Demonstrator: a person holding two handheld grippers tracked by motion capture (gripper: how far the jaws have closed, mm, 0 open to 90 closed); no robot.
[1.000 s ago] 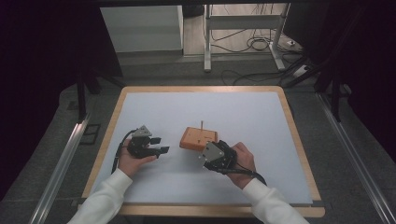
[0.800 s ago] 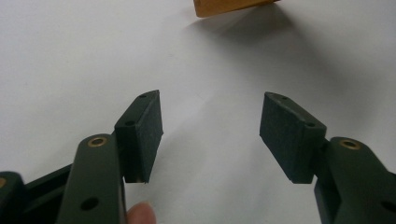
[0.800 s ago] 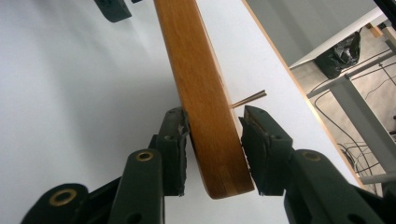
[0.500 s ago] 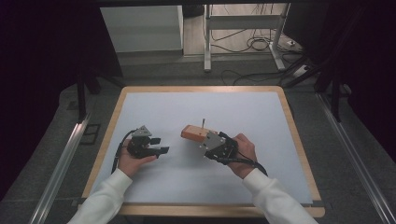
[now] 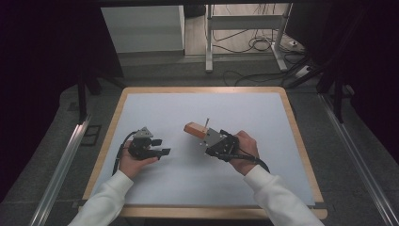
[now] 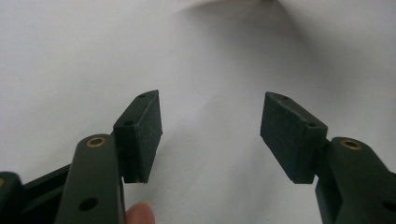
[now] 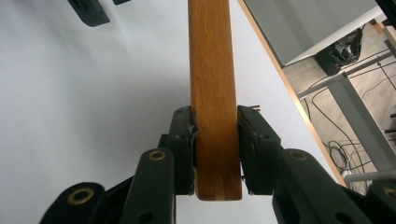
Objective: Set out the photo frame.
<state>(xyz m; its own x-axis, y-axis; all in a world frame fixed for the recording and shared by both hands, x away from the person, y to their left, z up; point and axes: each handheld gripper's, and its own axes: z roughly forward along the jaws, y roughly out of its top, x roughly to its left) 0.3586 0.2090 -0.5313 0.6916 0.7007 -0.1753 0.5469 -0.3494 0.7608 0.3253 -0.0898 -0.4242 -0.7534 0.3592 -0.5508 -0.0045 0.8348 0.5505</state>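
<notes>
Nearest the person, two white sleeves came in from the bottom of the high view, each hand carrying a gripper over the white table (image 5: 282,117). The left gripper (image 5: 164,152) rested near the sheet, its jaws spread wide with nothing between them; its own view showed both pads (image 6: 142,133) apart over bare white surface.

A little farther in, the right gripper (image 5: 207,139) pinched a wooden block (image 5: 195,129). In the right gripper view the pads (image 7: 184,149) pressed on both faces of the block (image 7: 212,93), near its lower end, and the jaws had just been closing on it. The block appeared lifted and tilted off the table, just right of centre, well apart from the left gripper.

As a judgement, the grasp was made and the lift begun; where the block should go, and any part for the left gripper, was still ahead.

A thin pin (image 5: 206,122) stood on the block, its base hidden behind the gripper. The block's top was cut off in the right gripper view. Beyond the table, cables and frame legs lay in dim light.
</notes>
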